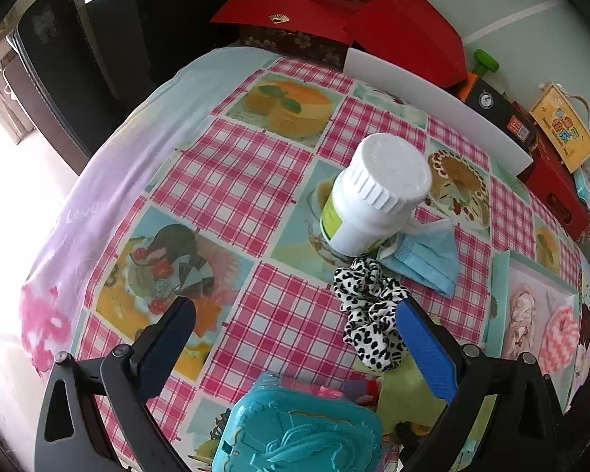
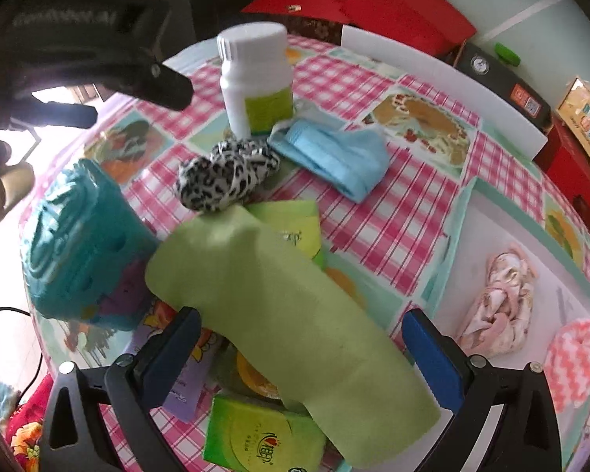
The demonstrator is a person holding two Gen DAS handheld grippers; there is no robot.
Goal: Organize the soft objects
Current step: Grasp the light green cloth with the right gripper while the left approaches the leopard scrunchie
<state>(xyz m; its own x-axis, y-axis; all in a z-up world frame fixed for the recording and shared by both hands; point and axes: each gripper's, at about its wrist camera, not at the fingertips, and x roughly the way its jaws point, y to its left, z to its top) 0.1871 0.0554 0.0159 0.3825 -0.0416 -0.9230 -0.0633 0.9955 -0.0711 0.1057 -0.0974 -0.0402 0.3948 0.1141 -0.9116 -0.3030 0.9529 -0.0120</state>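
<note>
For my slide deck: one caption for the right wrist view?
Open right tongs over a green cloth, scrunchie and mask beyond.

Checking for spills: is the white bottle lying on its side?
No, the white bottle stands upright on the tablecloth, cap on top.

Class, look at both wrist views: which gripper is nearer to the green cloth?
Right. The right gripper is open directly over the green cloth, which lies between its fingers. The left gripper hangs open farther off, with the cloth beside its right finger.
</note>
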